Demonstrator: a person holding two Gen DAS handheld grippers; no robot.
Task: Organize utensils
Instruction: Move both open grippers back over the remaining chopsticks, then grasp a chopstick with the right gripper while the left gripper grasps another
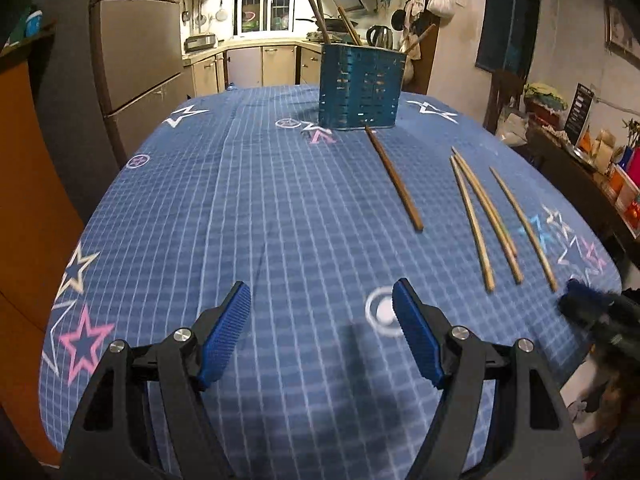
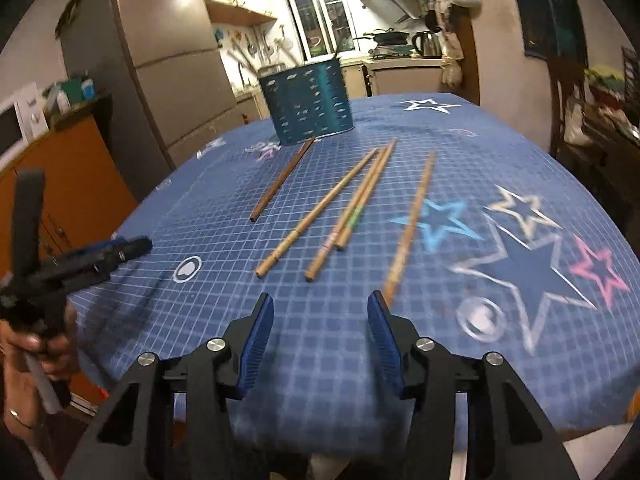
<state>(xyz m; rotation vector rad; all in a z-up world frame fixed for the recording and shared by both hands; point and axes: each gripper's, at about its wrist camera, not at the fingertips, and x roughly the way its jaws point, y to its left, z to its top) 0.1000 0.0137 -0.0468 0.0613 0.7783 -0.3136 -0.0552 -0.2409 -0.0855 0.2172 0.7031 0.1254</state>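
Observation:
A blue perforated utensil holder (image 1: 360, 88) stands at the table's far side with several sticks in it; it also shows in the right wrist view (image 2: 310, 102). A dark brown chopstick (image 1: 394, 178) (image 2: 282, 178) lies just in front of it. Several lighter bamboo chopsticks (image 1: 486, 212) (image 2: 340, 208) lie to its right, one (image 2: 412, 220) apart from the rest. My left gripper (image 1: 322, 300) is open and empty over the near cloth. My right gripper (image 2: 320, 312) is open and empty, just short of the chopsticks' near ends.
The table wears a blue checked cloth with stars (image 1: 240, 220). A fridge (image 1: 136, 40) and an orange cabinet (image 2: 68, 172) stand to the left. A cluttered shelf (image 1: 592, 152) stands to the right. Kitchen counters are behind. The left gripper shows in the right wrist view (image 2: 120, 250).

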